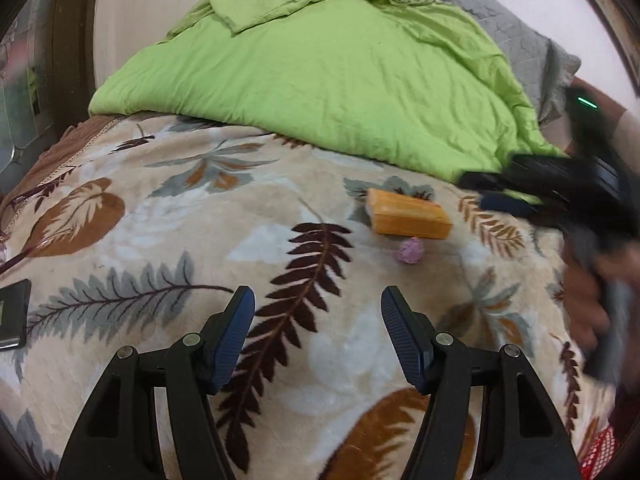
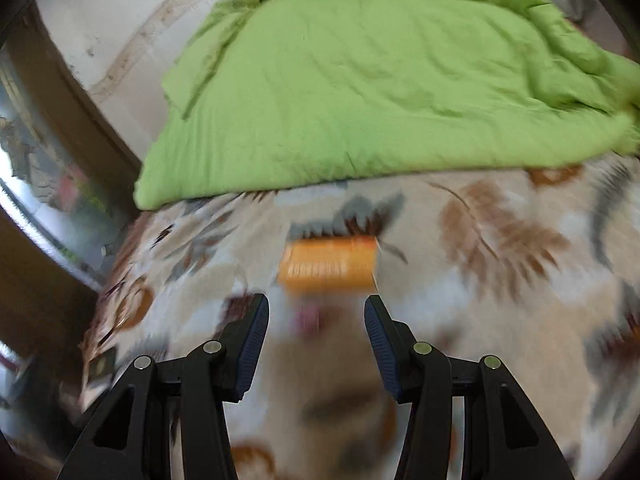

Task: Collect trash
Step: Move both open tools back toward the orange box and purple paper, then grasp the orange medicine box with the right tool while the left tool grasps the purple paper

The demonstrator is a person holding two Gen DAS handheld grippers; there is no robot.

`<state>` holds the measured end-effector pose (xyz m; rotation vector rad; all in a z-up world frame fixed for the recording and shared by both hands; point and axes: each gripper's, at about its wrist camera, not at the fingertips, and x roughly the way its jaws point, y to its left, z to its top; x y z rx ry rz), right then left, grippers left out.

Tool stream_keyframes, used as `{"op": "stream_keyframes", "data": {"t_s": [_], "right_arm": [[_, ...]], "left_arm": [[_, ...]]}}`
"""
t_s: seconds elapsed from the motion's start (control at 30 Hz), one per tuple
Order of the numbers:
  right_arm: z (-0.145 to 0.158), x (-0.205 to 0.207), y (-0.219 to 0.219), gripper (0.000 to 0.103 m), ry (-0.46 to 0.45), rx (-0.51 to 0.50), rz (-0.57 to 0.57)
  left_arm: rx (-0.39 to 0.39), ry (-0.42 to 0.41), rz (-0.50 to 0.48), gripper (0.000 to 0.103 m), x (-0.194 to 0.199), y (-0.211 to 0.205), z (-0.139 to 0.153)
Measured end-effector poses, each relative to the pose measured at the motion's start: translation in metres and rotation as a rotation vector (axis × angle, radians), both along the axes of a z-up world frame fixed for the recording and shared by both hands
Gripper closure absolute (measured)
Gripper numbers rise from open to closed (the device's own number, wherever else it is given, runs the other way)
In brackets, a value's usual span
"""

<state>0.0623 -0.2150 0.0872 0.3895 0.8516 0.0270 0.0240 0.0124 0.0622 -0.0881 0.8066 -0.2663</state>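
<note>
A flat orange cardboard box and a small crumpled purple paper ball were seen lying touching on the leaf-patterned fleece blanket (below a green quilt). Both left tongs and right tongs were held released, nothing gripped.

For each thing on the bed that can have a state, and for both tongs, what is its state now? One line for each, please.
Orange box: lying flat on the leaf blanket, closed, not held.
Purple paper ball: crumpled, beside the box, not held.
Green duvet: rumpled, bunched at the bed's far end.
Black phone: lying flat, at the bed's edge.
Left tongs: open, empty.
Right tongs: open, empty, pointed at the box.
</note>
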Motion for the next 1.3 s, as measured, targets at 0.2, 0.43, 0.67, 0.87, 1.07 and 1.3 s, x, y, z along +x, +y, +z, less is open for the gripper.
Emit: {"op": "stream_keyframes", "data": {"t_s": [0.2,0.43,0.67,0.87,1.07,1.3], "right_arm": [[-0.047,0.101,-0.015,0.053,0.094,-0.001,-0.038],[-0.076,0.104,-0.019,0.052,0.189,0.076,0.001],[-0.084,0.034,0.032,0.051,0.308,0.257,0.155],[-0.069,-0.006,0.069,0.051,0.29,0.136,0.246],[-0.035,-0.025,0.113,0.028,0.131,-0.123,0.509],[-0.058,-0.01,0.127,0.027,0.2,-0.278,0.682]], "left_arm": [[-0.05,0.044,0.03,0.038,0.015,0.009,-0.006],[-0.067,0.048,0.062,0.038,0.019,0.02,-0.005],[-0.096,0.039,0.143,0.038,0.02,0.045,-0.001],[-0.123,0.045,0.183,0.038,0.021,0.059,0.0],[-0.126,0.038,0.195,0.038,0.021,0.062,0.001],[-0.134,0.041,0.202,0.038,0.022,0.067,0.002]]}}
